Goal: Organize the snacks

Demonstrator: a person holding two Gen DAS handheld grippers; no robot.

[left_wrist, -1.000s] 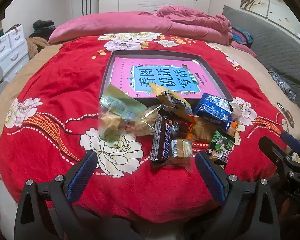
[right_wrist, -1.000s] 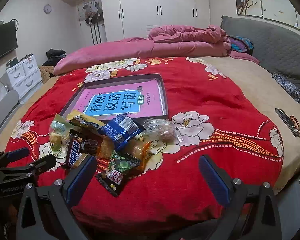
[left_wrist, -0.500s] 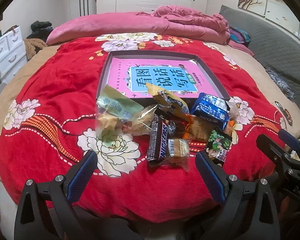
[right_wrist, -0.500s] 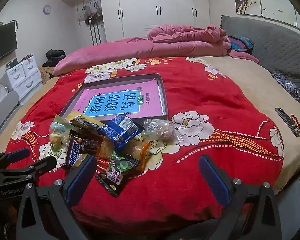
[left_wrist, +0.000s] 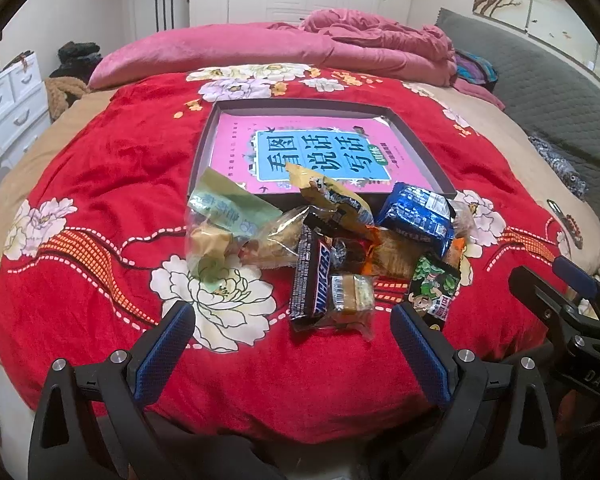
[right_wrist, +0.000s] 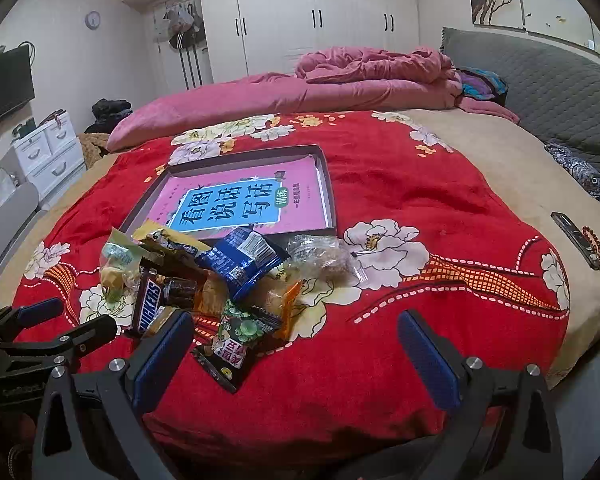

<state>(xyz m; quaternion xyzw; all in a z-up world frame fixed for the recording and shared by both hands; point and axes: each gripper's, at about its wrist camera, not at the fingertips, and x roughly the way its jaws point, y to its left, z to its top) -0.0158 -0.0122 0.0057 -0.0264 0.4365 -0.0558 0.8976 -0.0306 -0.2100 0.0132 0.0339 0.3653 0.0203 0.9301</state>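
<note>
**Both grippers held wide over the near edge of the bed, snacks untouched**

Left gripper (left_wrist: 292,344): fingers (left_wrist: 162,350) spread wide, blue pads facing in, nothing between them. It hangs above the near edge of the bed. Right gripper (right_wrist: 296,354): fingers (right_wrist: 428,354) likewise parted and empty, just right of the left one.

Surface: a red blanket (left_wrist: 100,184) with white peony print covers the bed; a tan sheet (right_wrist: 512,168) shows along the right side. A rolled pink quilt (right_wrist: 284,96) lies across the far end.

Snack pile (left_wrist: 328,244) sits on the blanket just beyond the fingers, at the near rim of a shallow dark tray (left_wrist: 204,144). Within the pile:
- Snickers bar (left_wrist: 314,278), brown wrapper, nearest the left gripper, a small clear-wrapped sweet (left_wrist: 352,296) touching its right side.
- Green packet (left_wrist: 434,286) with a cartoon figure, near right.
- Blue packet (left_wrist: 418,216), far right, leaning on the tray rim.
- Yellow wrapper (left_wrist: 328,196), propped against the tray.
- Pale green bag (left_wrist: 224,212), left side, partly clear.
- Clear bag (right_wrist: 324,256), right of the blue packet.

The tray holds a pink book (left_wrist: 300,148) with a blue title panel, lying flat.

Room: white wardrobe (right_wrist: 316,16) on the far wall, white drawers (right_wrist: 48,152) at left, grey padded headboard (right_wrist: 548,88) at right, wall clock (right_wrist: 93,20) and a dark screen (right_wrist: 4,84) at upper left.
</note>
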